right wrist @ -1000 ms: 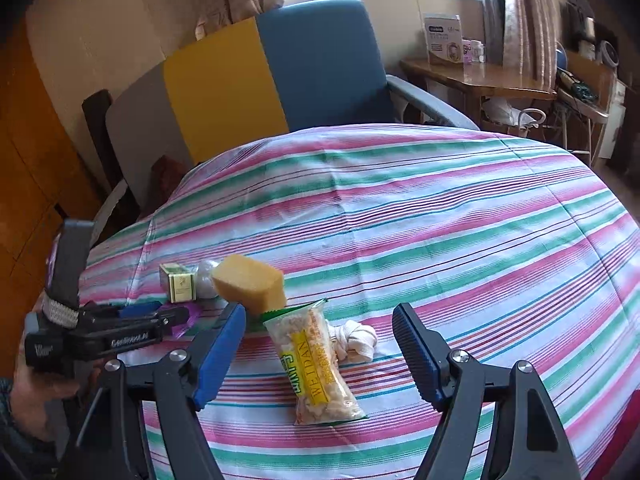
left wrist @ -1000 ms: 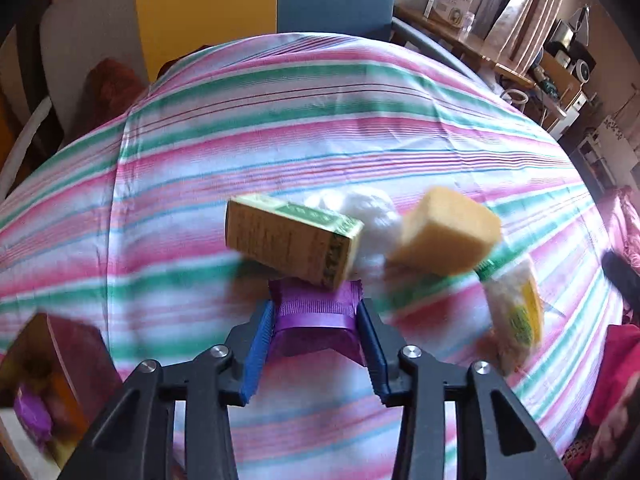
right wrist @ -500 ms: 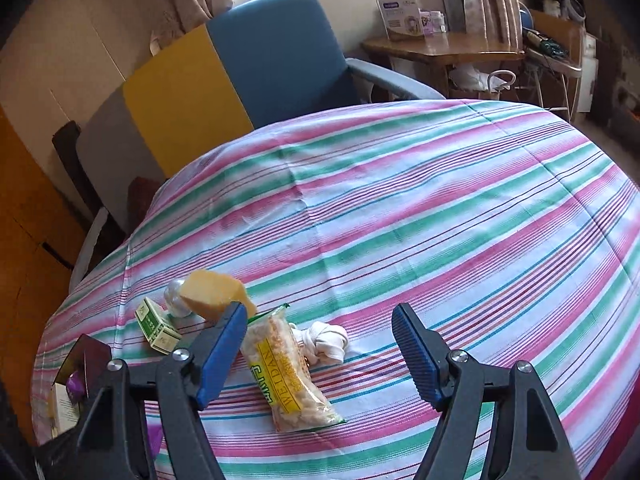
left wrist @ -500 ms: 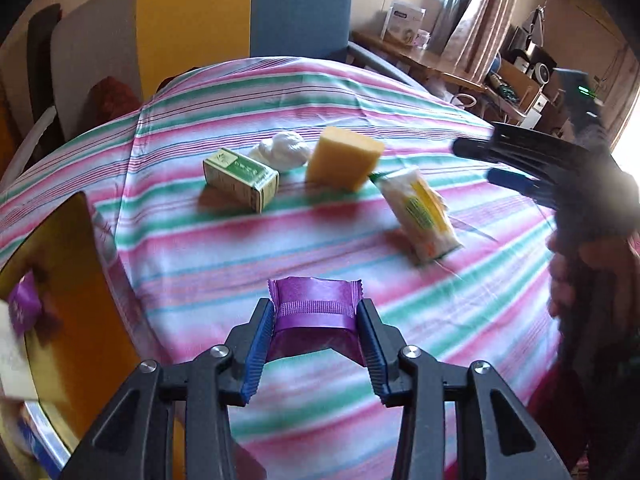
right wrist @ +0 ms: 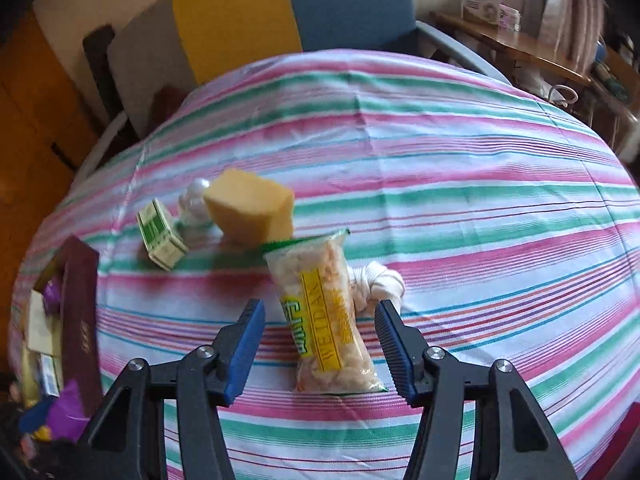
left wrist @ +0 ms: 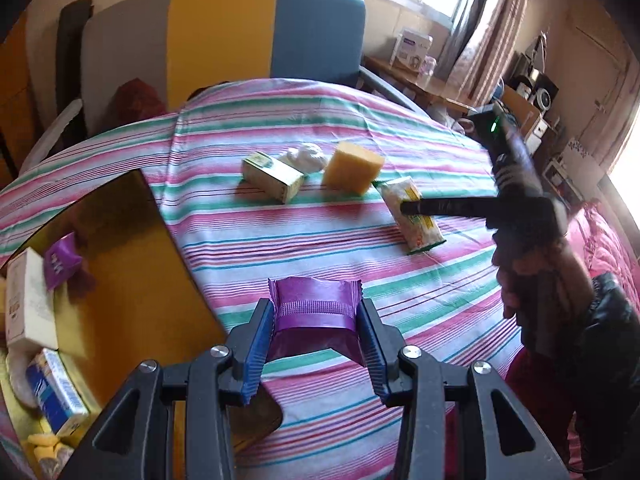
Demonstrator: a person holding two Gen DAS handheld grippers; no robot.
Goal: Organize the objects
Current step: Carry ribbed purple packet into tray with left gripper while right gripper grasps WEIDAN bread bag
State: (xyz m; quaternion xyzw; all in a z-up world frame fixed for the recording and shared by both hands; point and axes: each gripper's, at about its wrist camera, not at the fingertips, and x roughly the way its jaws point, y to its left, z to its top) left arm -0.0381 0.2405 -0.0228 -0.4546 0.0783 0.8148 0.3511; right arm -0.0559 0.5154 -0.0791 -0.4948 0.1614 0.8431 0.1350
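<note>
My left gripper point(left wrist: 316, 320) is shut on a purple packet point(left wrist: 314, 314), held above the table's near edge beside an open gold-lined box point(left wrist: 120, 280). The box holds another purple packet point(left wrist: 60, 260), a white carton point(left wrist: 28, 300) and a blue-and-white packet point(left wrist: 56, 392). My right gripper point(right wrist: 320, 344) is open and straddles a clear snack bag with a yellow label point(right wrist: 324, 316) lying on the striped cloth; it also shows in the left wrist view point(left wrist: 416, 216). A yellow sponge point(right wrist: 250, 206), a green-and-white carton point(right wrist: 160, 234) and a white knotted cloth point(right wrist: 376, 282) lie nearby.
The round table wears a pink, green and white striped cloth point(right wrist: 460, 184). A white wad point(left wrist: 304, 156) lies behind the carton. A grey, yellow and blue chair point(left wrist: 248, 36) stands behind the table. A wooden desk point(right wrist: 516, 46) is at the back right.
My left gripper has pulled back towards the box with the purple packet. My right gripper has dropped down and forward over the snack bag.
</note>
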